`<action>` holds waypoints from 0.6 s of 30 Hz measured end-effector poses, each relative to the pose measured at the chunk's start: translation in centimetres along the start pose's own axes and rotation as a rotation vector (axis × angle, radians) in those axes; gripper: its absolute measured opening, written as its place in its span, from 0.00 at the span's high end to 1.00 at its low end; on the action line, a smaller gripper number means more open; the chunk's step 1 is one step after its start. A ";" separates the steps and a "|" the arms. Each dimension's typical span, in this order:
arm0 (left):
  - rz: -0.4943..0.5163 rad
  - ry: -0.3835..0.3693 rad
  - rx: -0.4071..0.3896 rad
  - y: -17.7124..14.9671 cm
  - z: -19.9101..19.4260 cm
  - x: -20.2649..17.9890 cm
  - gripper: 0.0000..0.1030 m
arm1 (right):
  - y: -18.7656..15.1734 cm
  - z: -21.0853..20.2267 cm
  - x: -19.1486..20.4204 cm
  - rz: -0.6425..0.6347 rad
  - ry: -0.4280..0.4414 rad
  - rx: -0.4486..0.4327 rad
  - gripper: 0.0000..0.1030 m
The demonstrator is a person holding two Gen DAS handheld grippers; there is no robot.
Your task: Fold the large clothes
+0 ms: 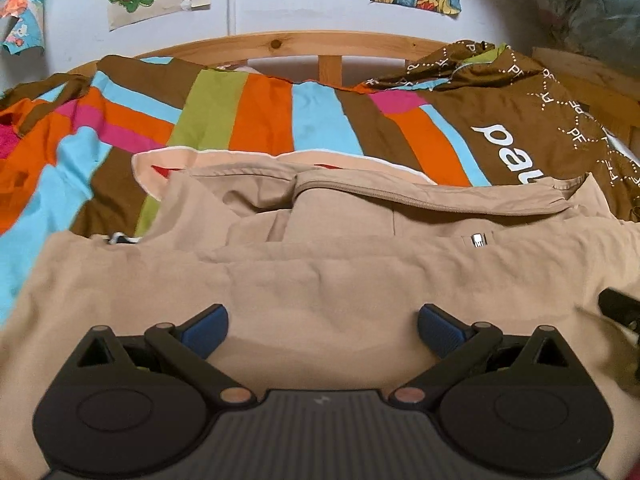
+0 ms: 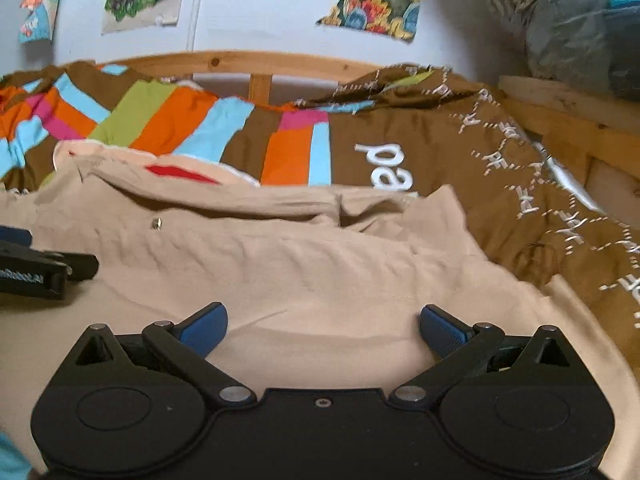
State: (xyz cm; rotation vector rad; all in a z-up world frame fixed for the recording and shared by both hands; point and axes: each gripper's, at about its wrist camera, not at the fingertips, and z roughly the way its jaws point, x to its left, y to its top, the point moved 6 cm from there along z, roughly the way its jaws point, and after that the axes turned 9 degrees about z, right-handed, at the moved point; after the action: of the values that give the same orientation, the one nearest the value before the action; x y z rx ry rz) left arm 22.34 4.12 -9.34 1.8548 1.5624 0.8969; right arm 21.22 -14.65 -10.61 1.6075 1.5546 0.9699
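While both grippers hang low over the bed, the tan garment [image 1: 320, 280] lies spread flat on the striped bed cover [image 1: 260, 112]. Its long side runs from left to right, and a folded edge with a seam sits along the far side. A small shiny tag [image 1: 477, 240] shows on the cloth, but its marks are too small to read.

The left gripper [image 1: 322, 330] is just above the near part of the tan garment. Its blue fingers [image 1: 208, 330] are wide apart and hold nothing. The right gripper [image 2: 323, 330] is over the same cloth, further right. Its jaws are wide apart too, with nothing between them.

Big white letters [image 2: 390, 170] on the brown part of the cover read "pa". Small "PF" marks [image 1: 576, 136] dot the brown cloth on the right. A wooden bed rail [image 1: 280, 46] runs along the far side.
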 end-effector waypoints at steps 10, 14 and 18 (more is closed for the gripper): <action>0.082 0.030 0.003 -1.3 -4.2 -0.5 0.01 | 0.7 -3.2 0.8 -0.032 0.016 -0.043 0.01; 0.038 0.004 0.026 -1.5 -3.7 -0.1 0.00 | -0.9 -1.7 0.6 -0.015 0.014 0.013 0.01; 0.025 -0.005 0.032 -1.8 -3.5 0.1 0.00 | -1.1 -1.5 0.3 0.017 0.030 0.020 0.01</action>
State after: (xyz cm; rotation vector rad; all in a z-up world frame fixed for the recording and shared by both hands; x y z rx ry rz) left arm 18.52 4.51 -8.49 1.9013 1.5619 0.8828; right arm 19.40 -14.32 -10.81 1.6297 1.5778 0.9945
